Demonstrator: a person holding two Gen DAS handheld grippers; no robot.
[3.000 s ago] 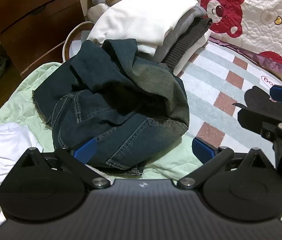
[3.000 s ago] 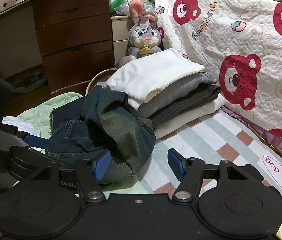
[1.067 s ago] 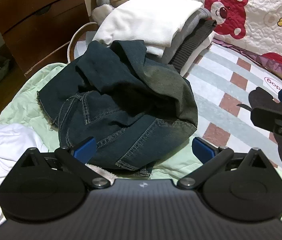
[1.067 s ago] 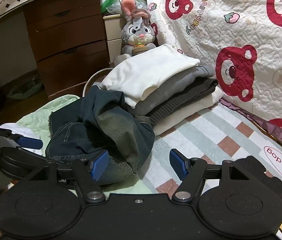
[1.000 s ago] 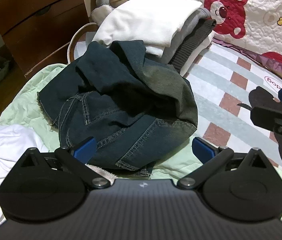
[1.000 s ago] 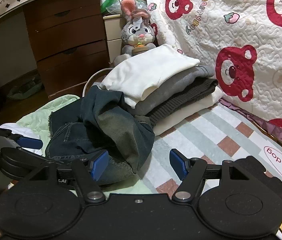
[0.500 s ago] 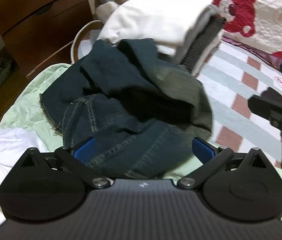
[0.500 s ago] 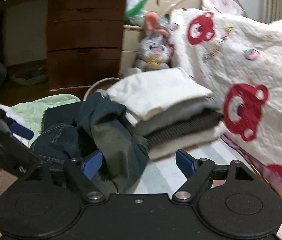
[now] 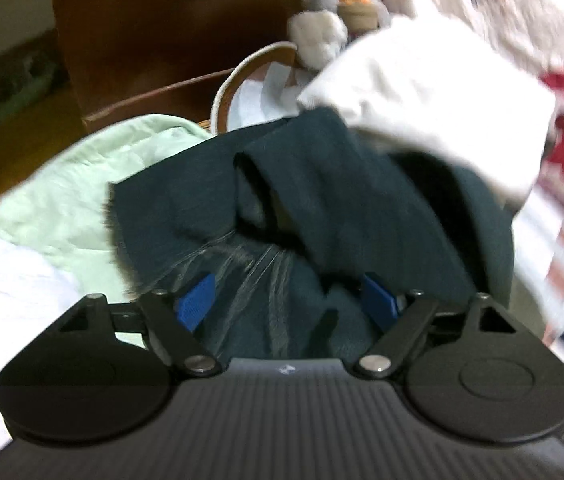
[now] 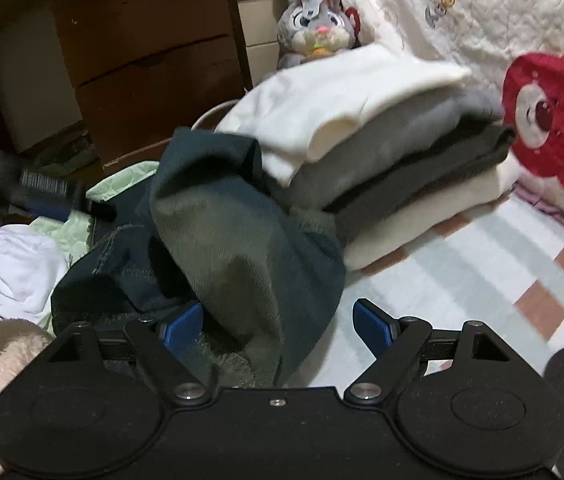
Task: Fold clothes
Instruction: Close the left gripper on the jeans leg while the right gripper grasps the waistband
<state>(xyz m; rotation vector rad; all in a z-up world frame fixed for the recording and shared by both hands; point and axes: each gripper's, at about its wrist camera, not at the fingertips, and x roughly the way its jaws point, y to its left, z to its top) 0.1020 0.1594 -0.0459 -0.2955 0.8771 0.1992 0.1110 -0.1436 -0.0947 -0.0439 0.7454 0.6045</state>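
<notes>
Crumpled dark blue jeans (image 9: 342, 208) lie in a heap on the bed against a stack of folded clothes (image 10: 362, 128) with a white garment on top. My left gripper (image 9: 286, 304) is down on the heap's near side. Its jaws are closing, with stitched denim between the blue pads, and no firm pinch shows in the blurred view. My right gripper (image 10: 277, 326) stands open at the heap's right side, and a faded fold of the jeans (image 10: 241, 264) hangs between its pads. In the right wrist view the left gripper's fingers (image 10: 47, 204) show at the far left.
A pale green blanket (image 9: 61, 184) and a crumpled white garment (image 10: 17, 272) lie left of the jeans. The checked sheet (image 10: 482, 272) stretches right, under a bear-print quilt (image 10: 542, 112). Behind are a plush bunny (image 10: 314, 28), a round basket rim (image 9: 241, 72) and wooden drawers (image 10: 141, 60).
Both grippers have moved forward and down onto the jeans, which now fill the space between their pads. The left jaws have narrowed. The clothes have not shifted.
</notes>
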